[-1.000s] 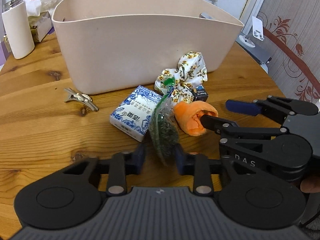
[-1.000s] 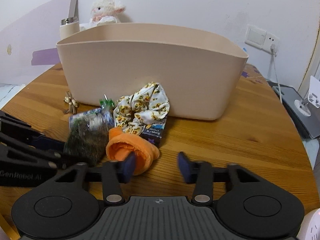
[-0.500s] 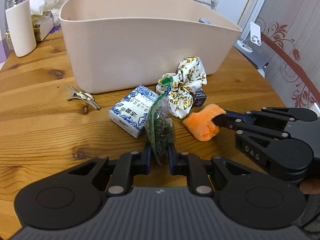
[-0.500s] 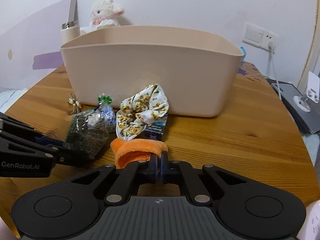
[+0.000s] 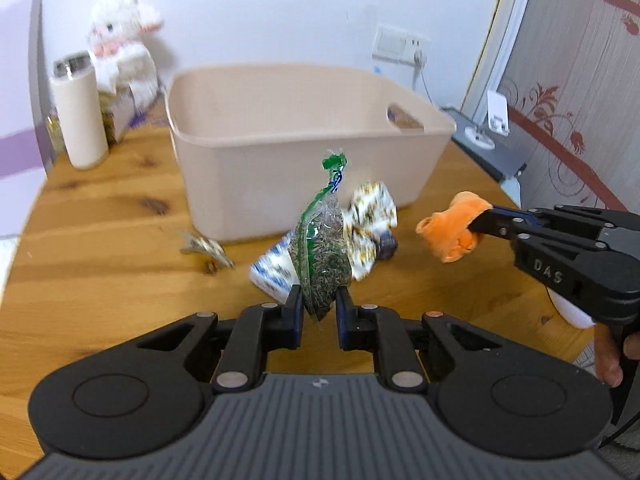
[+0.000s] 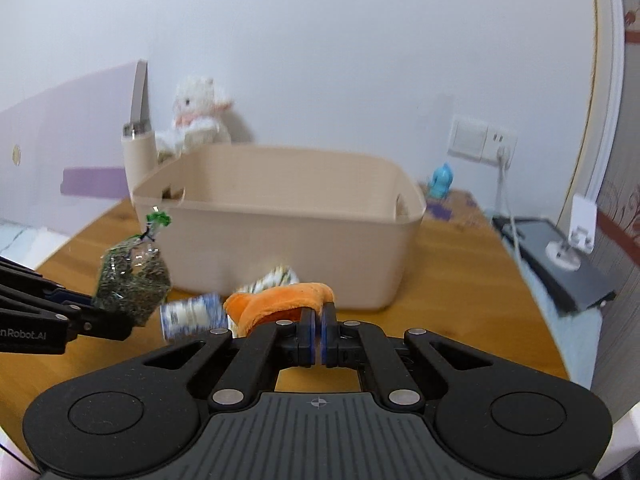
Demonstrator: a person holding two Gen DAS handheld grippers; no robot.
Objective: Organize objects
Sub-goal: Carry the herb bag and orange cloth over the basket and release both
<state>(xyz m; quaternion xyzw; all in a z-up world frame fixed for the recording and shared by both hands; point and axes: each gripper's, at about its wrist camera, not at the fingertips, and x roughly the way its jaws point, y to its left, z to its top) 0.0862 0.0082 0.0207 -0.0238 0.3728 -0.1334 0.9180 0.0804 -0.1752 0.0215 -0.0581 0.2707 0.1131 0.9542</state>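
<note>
My left gripper point(image 5: 318, 312) is shut on a clear bag of dark dried leaves point(image 5: 322, 256) with a green tie, held upright above the table; the bag also shows in the right wrist view point(image 6: 132, 280). My right gripper point(image 6: 317, 332) is shut on an orange plush cloth point(image 6: 280, 302), lifted off the table; the cloth also shows in the left wrist view point(image 5: 454, 228). The beige plastic bin point(image 5: 304, 184) stands just behind both. A floral scrunchie point(image 5: 372, 212), a blue-and-white tissue pack point(image 5: 272, 272) and a metal hair clip point(image 5: 204, 248) lie on the table in front of the bin.
A white tumbler point(image 5: 78, 120) and a white plush toy point(image 5: 120, 40) stand at the back left of the round wooden table point(image 5: 100, 240). A wall socket with a cable point(image 6: 484, 144) and a grey device point(image 6: 560, 264) are at the right. A small dark box point(image 5: 386, 246) lies by the scrunchie.
Both grippers closed on their items, the left on the leaf bag and the right on the orange cloth, and have lifted them up off the table toward the bin's height.
</note>
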